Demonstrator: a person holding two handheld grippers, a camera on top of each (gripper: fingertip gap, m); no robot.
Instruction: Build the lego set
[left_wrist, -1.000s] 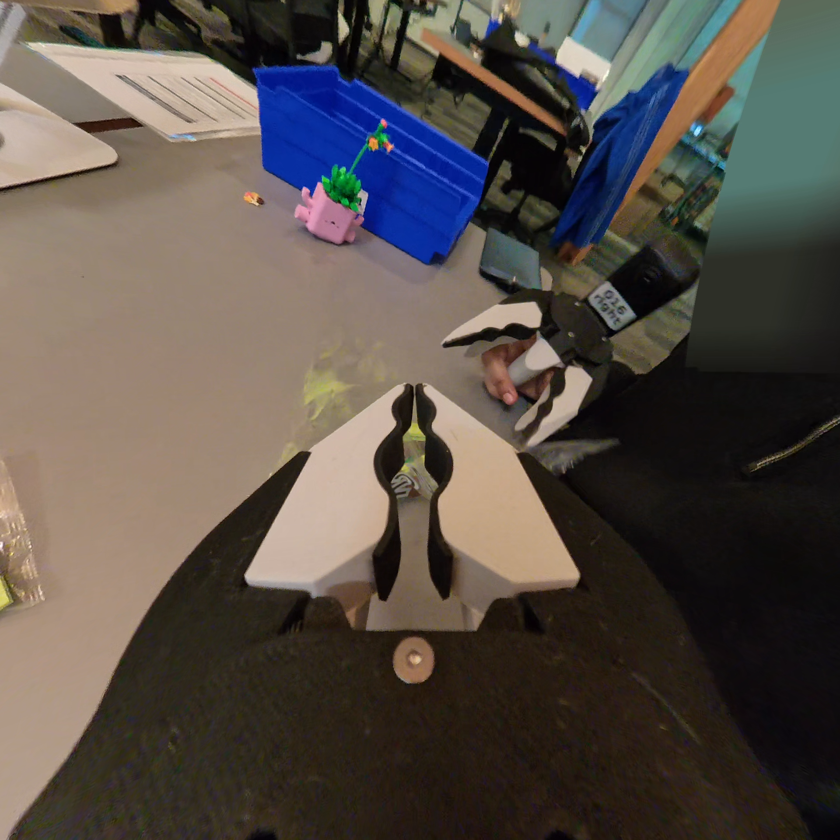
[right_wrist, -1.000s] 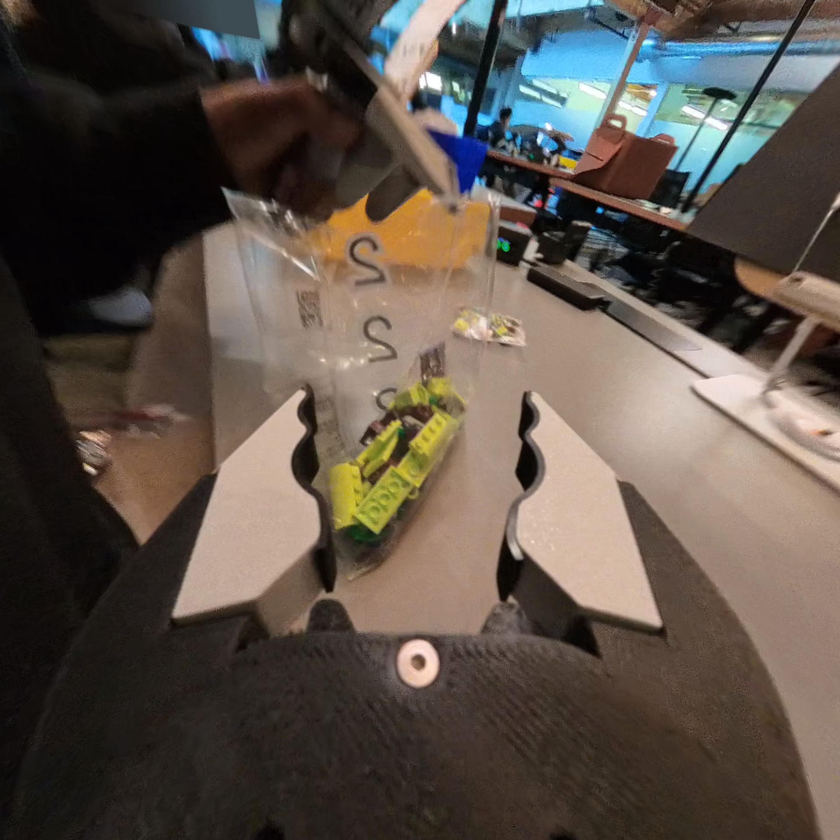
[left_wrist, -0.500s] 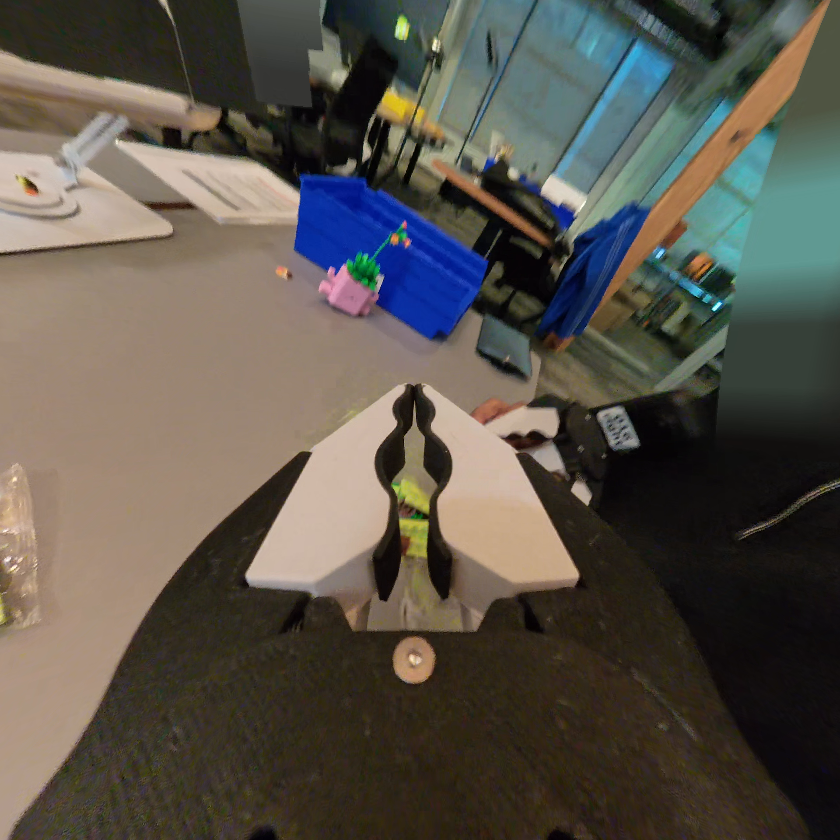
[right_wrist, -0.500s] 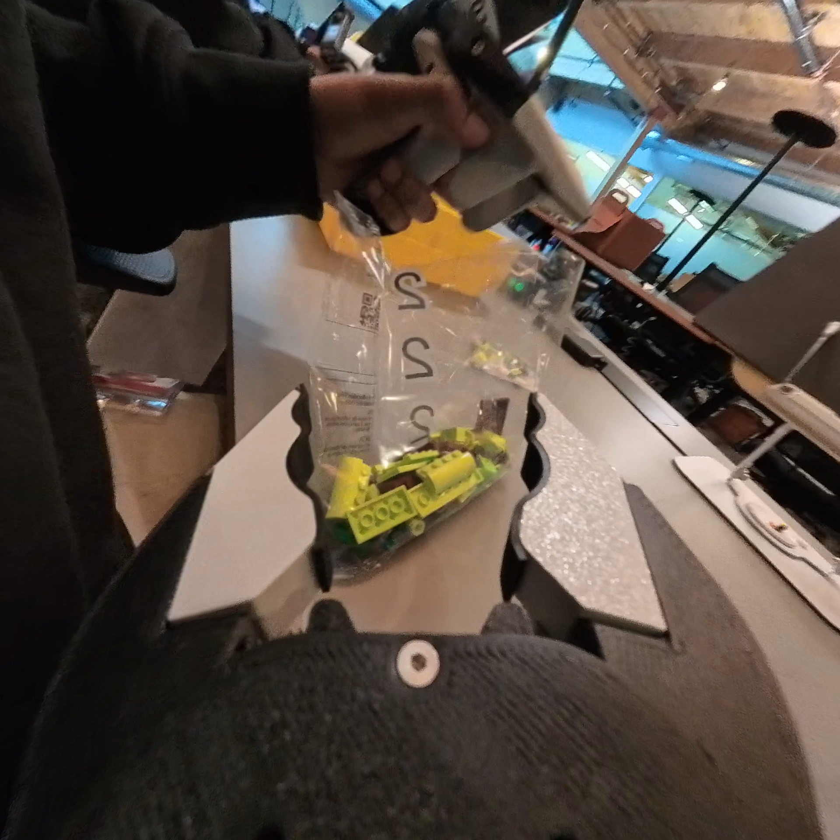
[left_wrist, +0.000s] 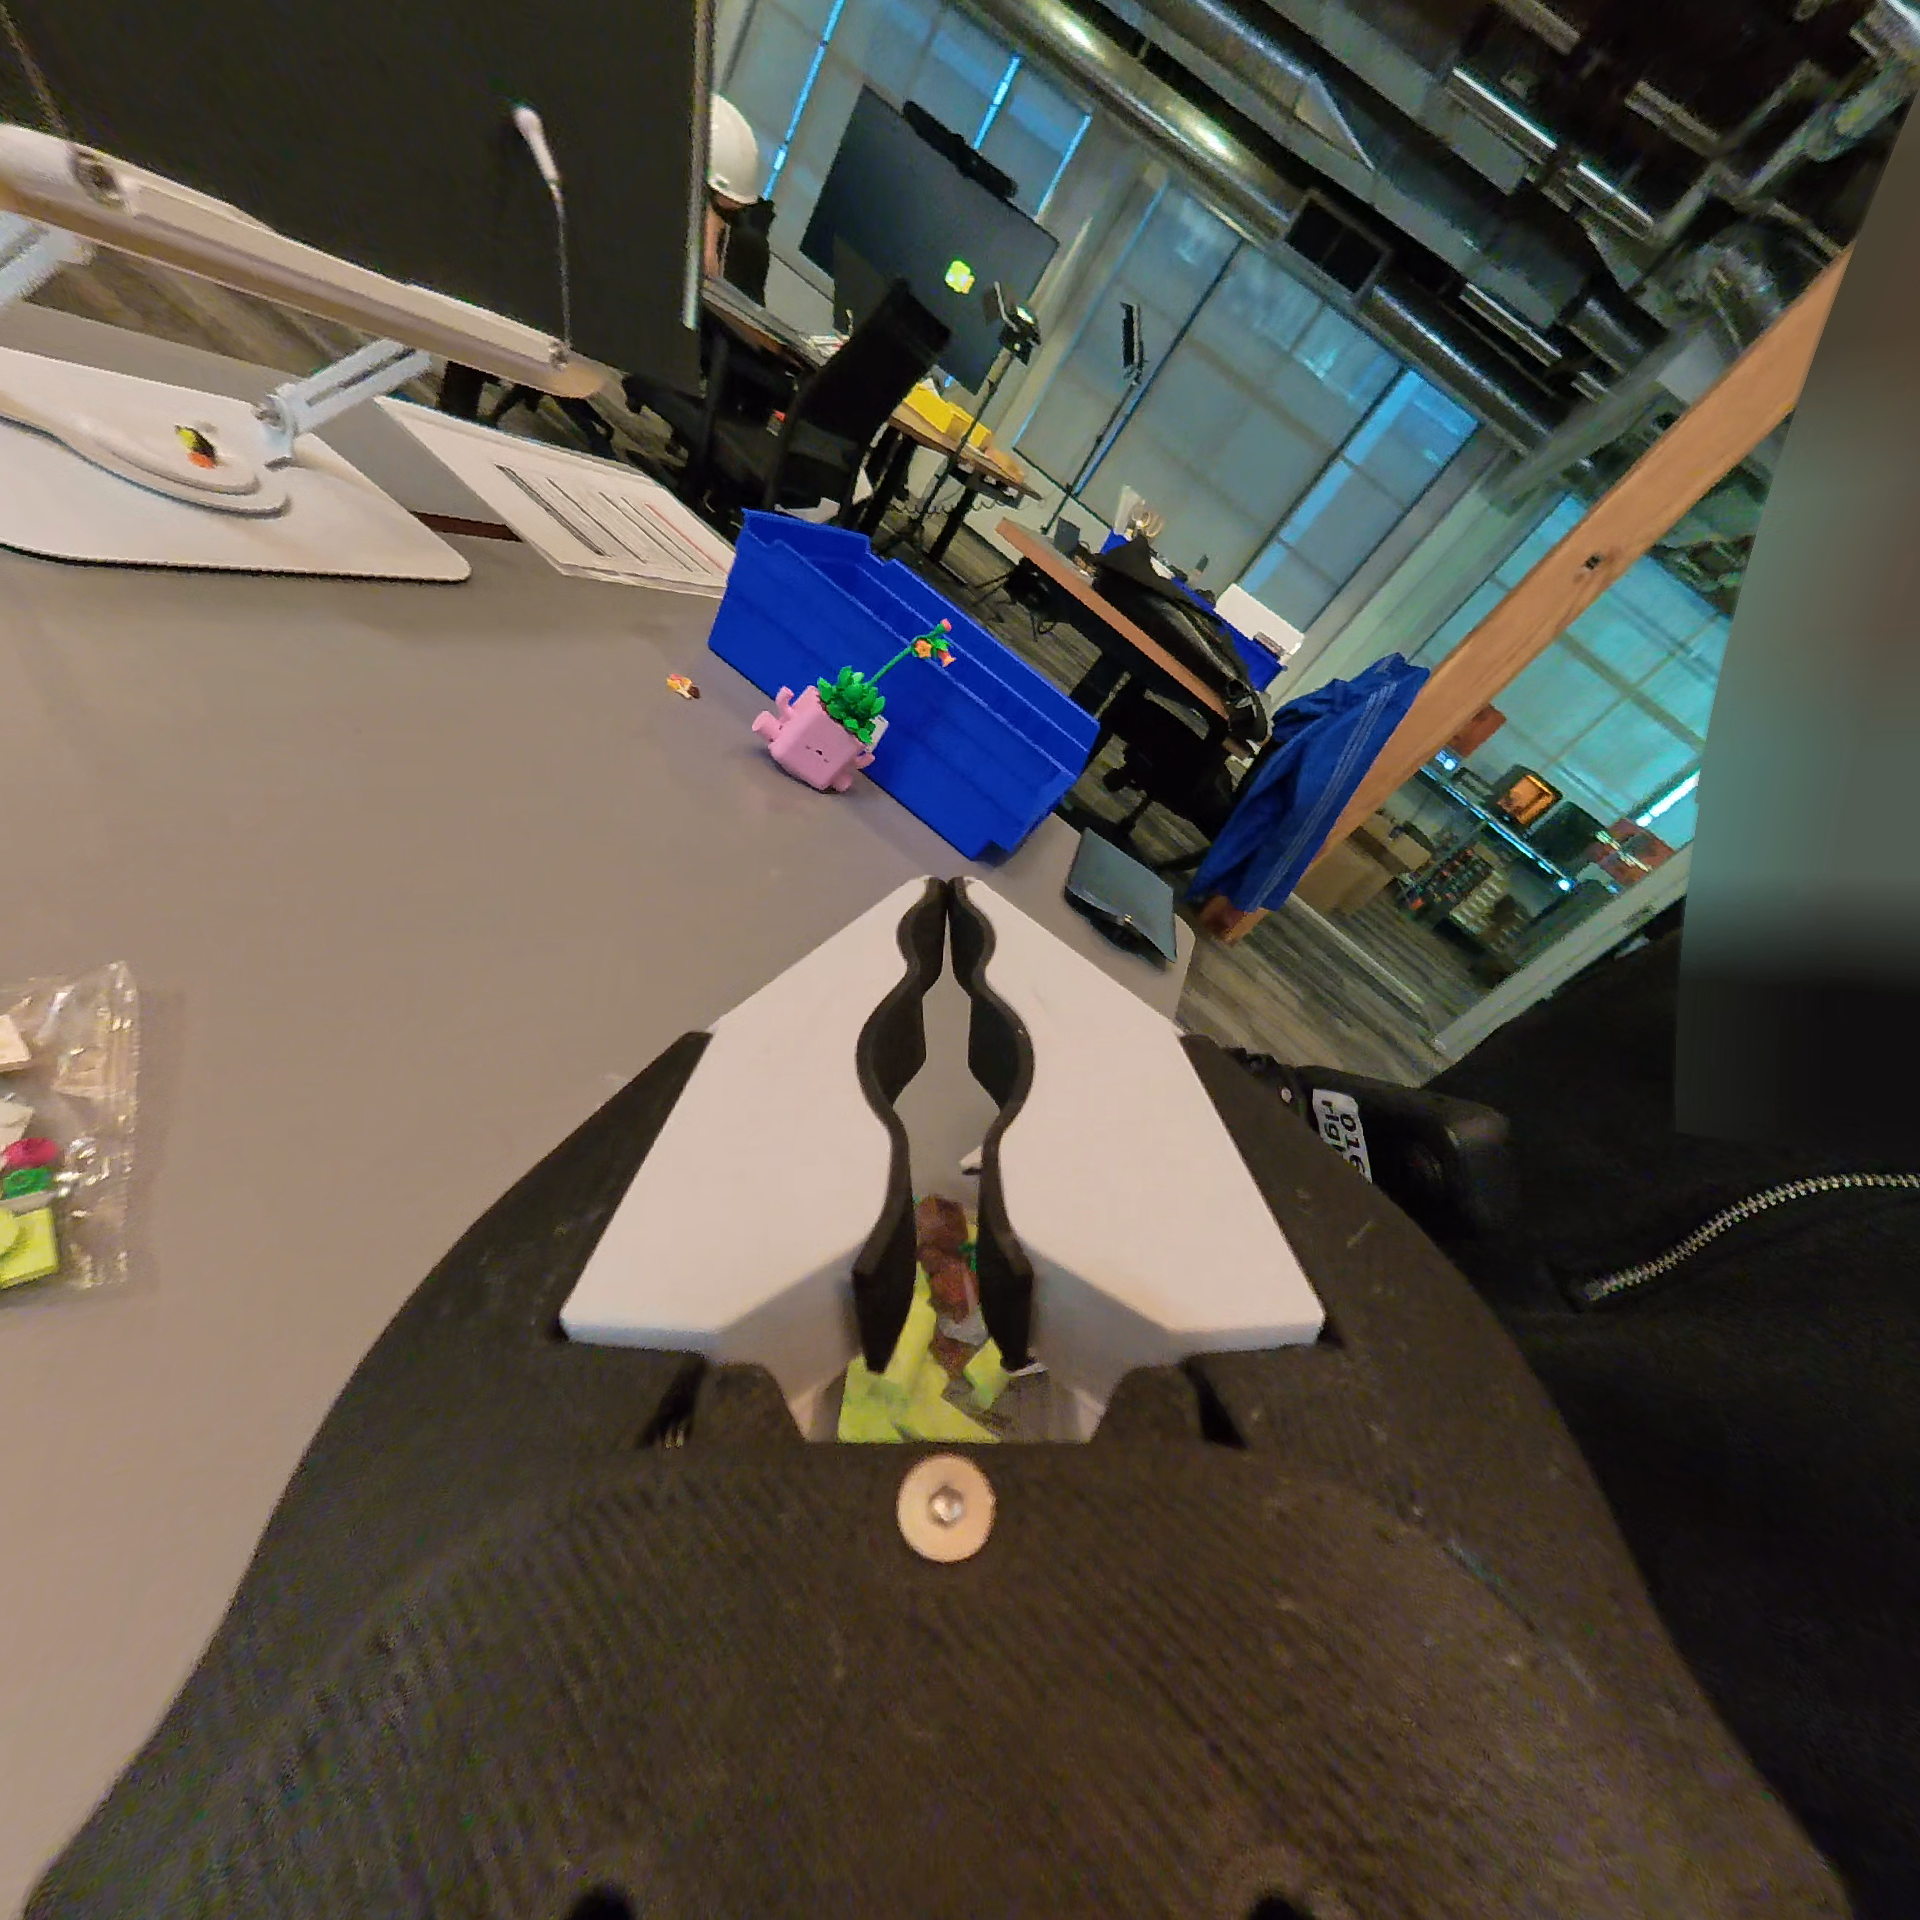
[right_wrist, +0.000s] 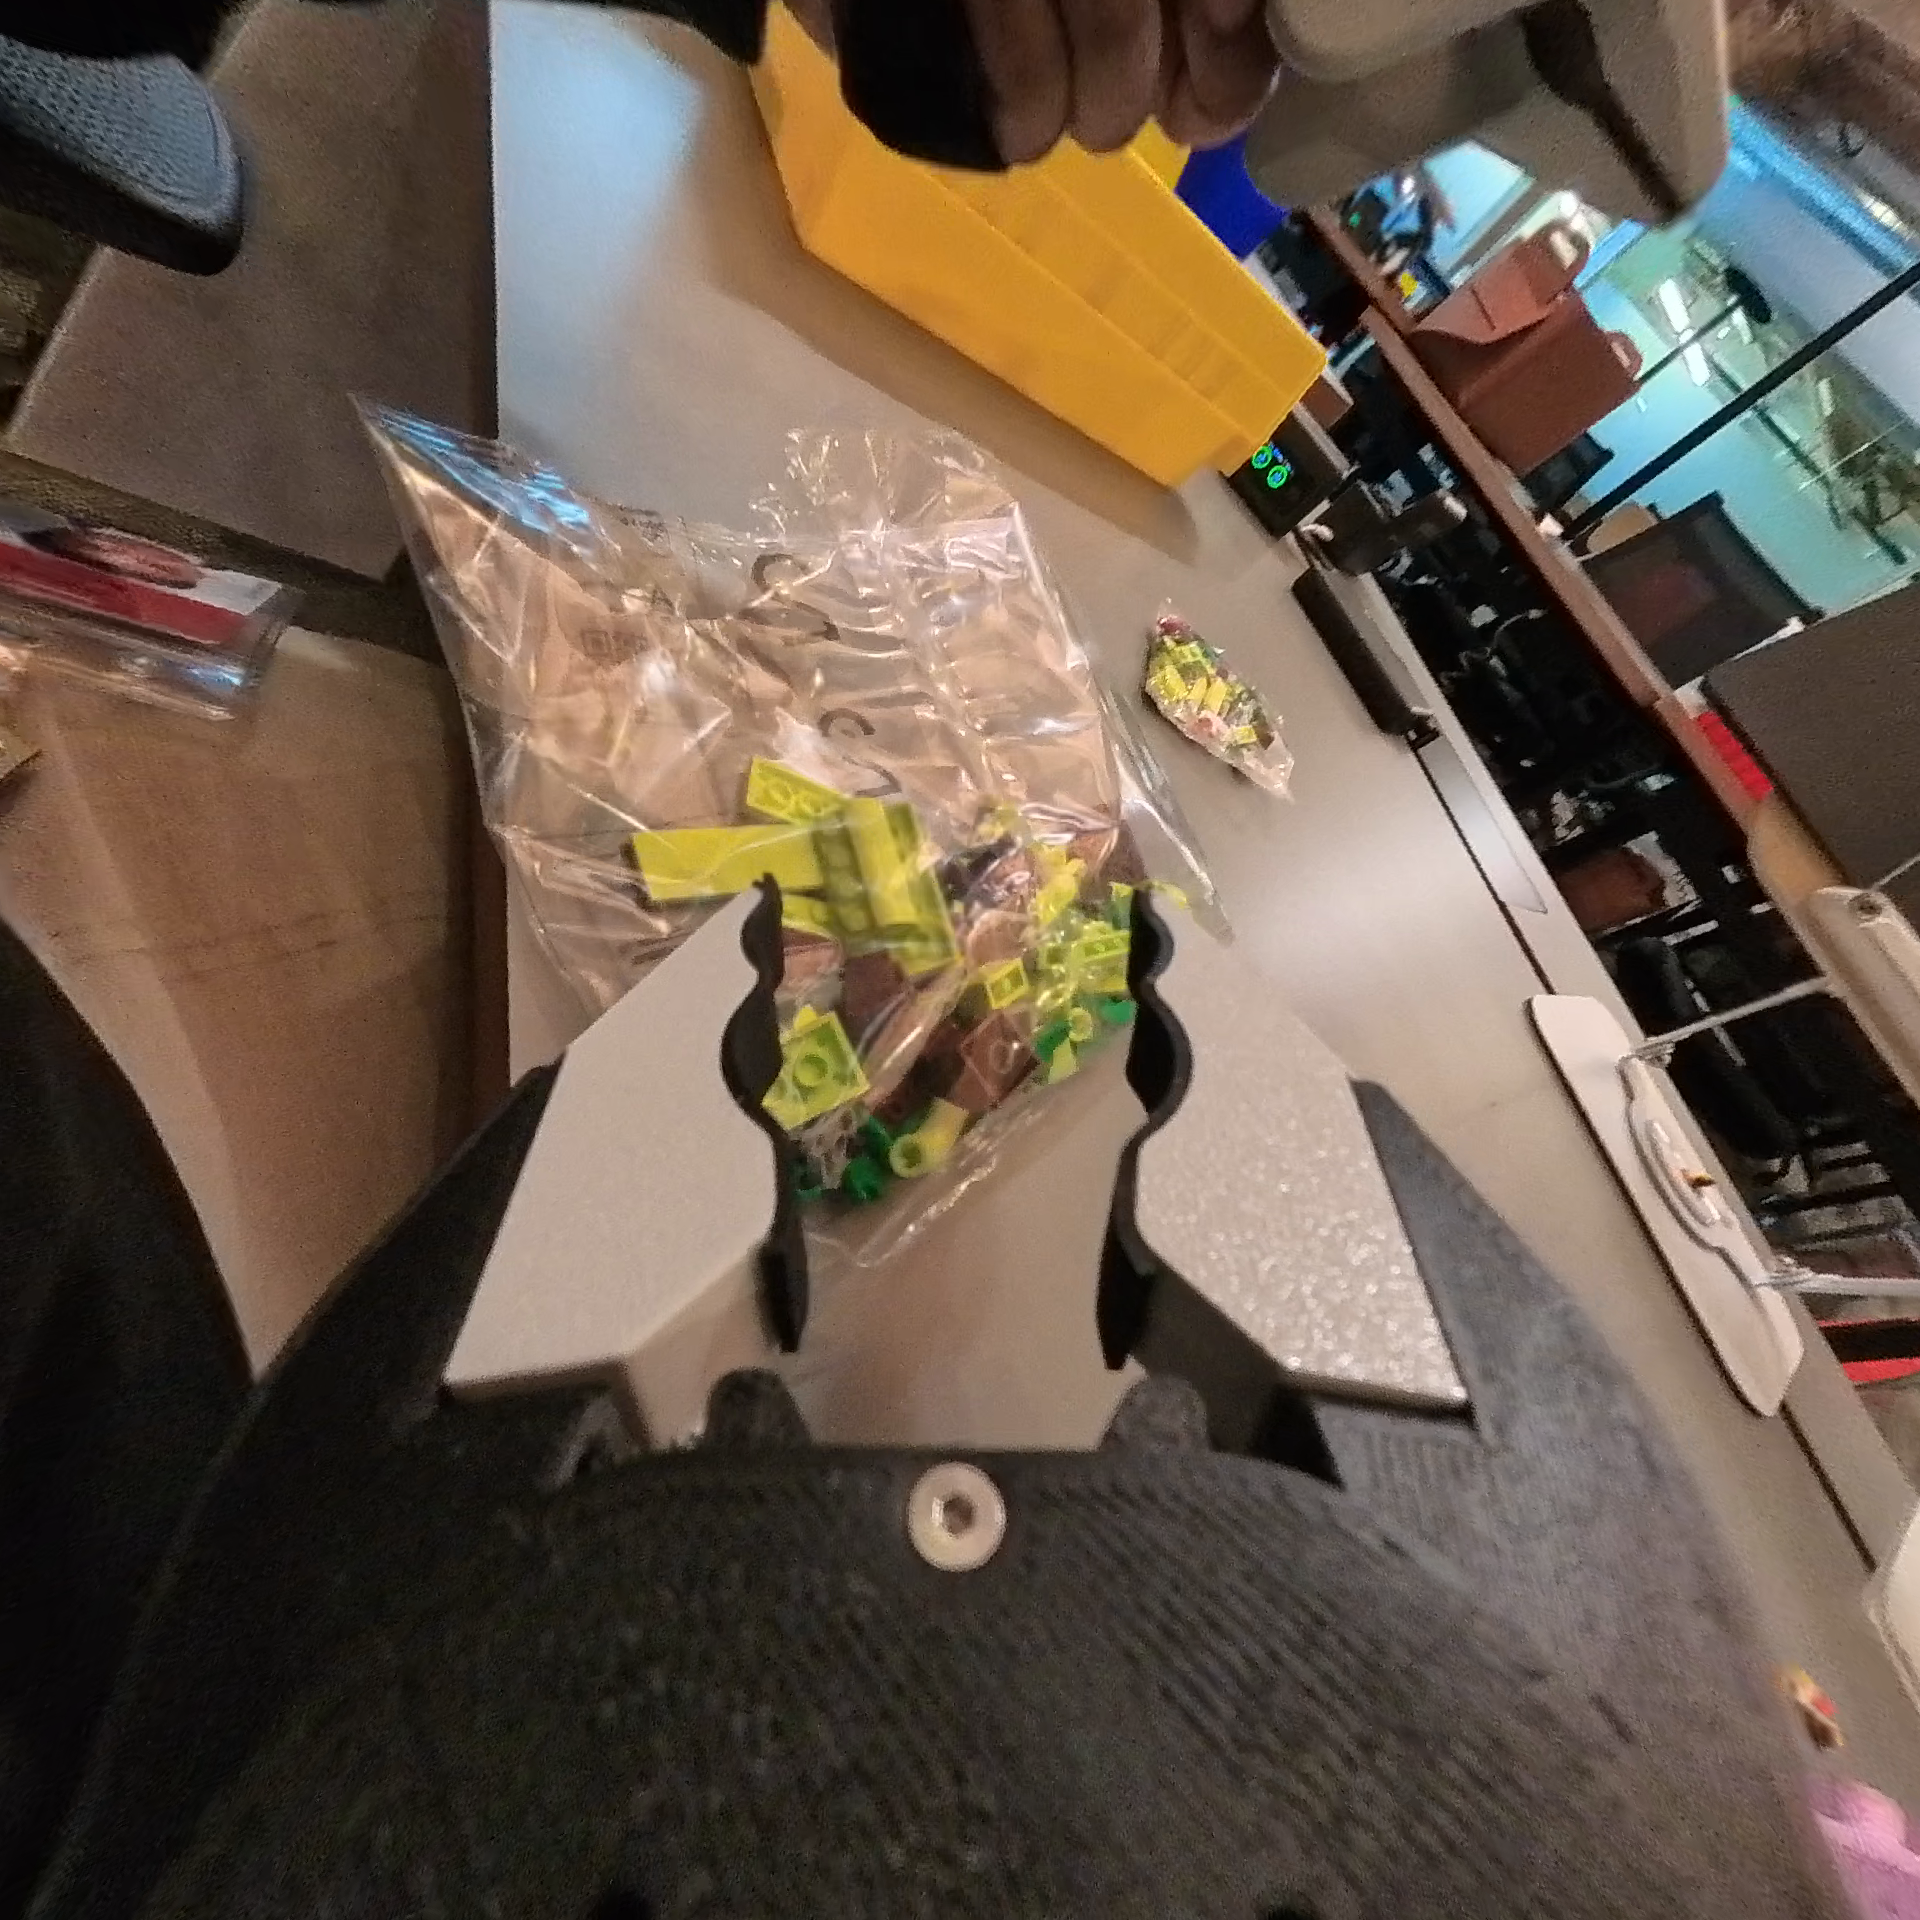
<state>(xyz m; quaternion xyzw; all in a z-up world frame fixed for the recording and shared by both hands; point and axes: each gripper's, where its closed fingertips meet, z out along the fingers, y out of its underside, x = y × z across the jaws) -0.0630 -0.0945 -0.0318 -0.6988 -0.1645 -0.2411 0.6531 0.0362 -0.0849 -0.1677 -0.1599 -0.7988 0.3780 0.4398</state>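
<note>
A clear bag of lime, brown and green bricks (right_wrist: 894, 966) lies crumpled on the grey table (right_wrist: 644, 260) at its near edge, bricks spread out. My right gripper (right_wrist: 951, 904) is open just over it, with the brick pile between the fingers. My left gripper (left_wrist: 948, 899) is shut, raised and tilted up; no film shows between its tips, and the bag's bricks (left_wrist: 935, 1309) show below it. In the right wrist view the left gripper's body (right_wrist: 1507, 83) and the hand on it are above the bag, apart from it.
A second small bag of pieces (right_wrist: 1216, 707) lies farther in and also shows in the left wrist view (left_wrist: 62, 1122). A yellow bin (right_wrist: 1039, 291), a blue bin (left_wrist: 904, 707), a pink brick pot with a green plant (left_wrist: 821, 738) and a white lamp base (left_wrist: 208, 488) stand on the table. Spacing between my two grippers at the tips: around 15 centimeters.
The bag hung from my shut left gripper; now it lies on the table. My left gripper has tilted upward. My right gripper has come down over the bag, still open.
</note>
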